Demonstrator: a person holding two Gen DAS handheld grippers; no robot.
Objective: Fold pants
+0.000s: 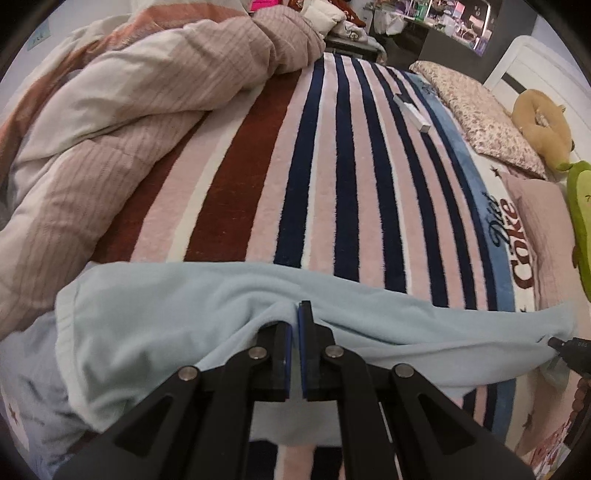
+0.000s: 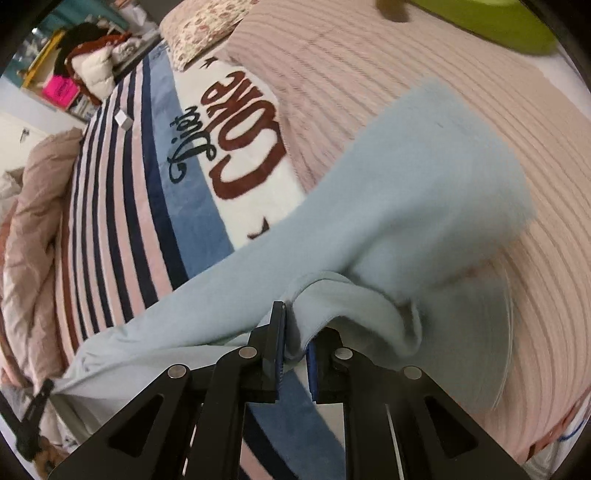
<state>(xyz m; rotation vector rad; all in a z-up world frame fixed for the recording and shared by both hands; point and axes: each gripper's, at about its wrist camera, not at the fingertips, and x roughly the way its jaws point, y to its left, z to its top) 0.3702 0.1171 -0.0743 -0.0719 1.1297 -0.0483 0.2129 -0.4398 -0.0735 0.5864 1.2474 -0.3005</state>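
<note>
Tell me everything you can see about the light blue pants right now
The light blue pants look like soft fleecy knit, plain and unpatterned. They stretch across the near edge of the striped blanket, partly lifted and wrinkled. The left tool pinches a fold mid-length; the right tool clamps a bunched fold, with loose cloth flopping blurred over the pink quilt.

A lived-in home bedroom. A bed fills the scene, spread with a striped fleece blanket (image 1: pixel 332 177) bearing a "Diet Coke" logo (image 2: pixel 236 147). A bunched beige comforter (image 1: pixel 122 110) lies heaped at the left, a floral pillow (image 1: pixel 476 110) and a plush toy (image 1: pixel 543 125) sit far right against a white headboard (image 1: pixel 532 62). Beyond the far end of the bed, cluttered shelves (image 1: pixel 443 18) and piled clothing (image 1: pixel 332 18) crowd the room
</note>
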